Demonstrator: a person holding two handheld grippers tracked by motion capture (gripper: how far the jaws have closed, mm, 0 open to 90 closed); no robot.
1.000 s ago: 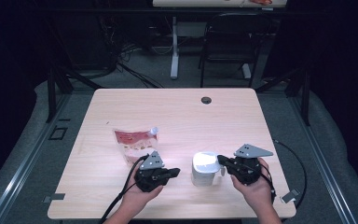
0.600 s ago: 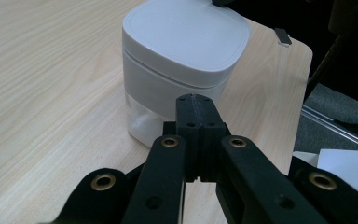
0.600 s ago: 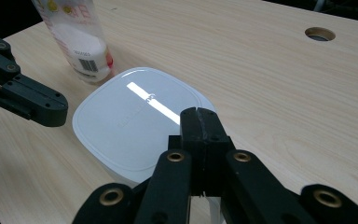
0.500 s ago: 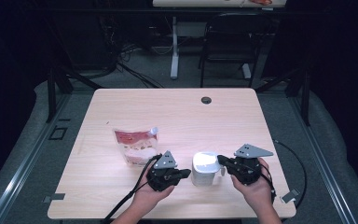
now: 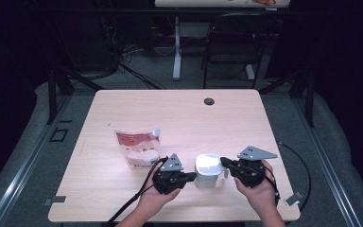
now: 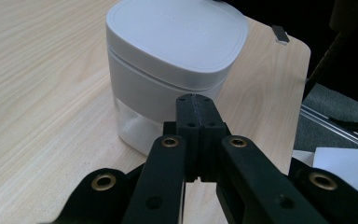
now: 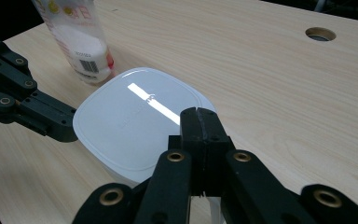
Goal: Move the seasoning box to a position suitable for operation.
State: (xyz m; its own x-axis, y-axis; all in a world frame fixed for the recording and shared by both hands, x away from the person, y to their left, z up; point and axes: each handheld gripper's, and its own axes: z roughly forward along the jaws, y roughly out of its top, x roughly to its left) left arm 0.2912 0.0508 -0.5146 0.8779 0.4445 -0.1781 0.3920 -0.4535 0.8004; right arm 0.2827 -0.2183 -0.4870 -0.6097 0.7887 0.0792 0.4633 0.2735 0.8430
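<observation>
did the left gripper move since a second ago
Yes. The left gripper has slid right across the table, away from the pouch, up beside the white container.

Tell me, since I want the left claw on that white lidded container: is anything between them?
Nothing visible. The left claw, jaws shut, points straight at the white container with bare table around; the pouch lies off to the side.

I am holding two black grippers: my left gripper [image 5: 189, 178] and right gripper [image 5: 226, 163] are each carrying a grey three-cornered plate, brass-ringed pivot holes along the arms, and a trailing black cable.
</observation>
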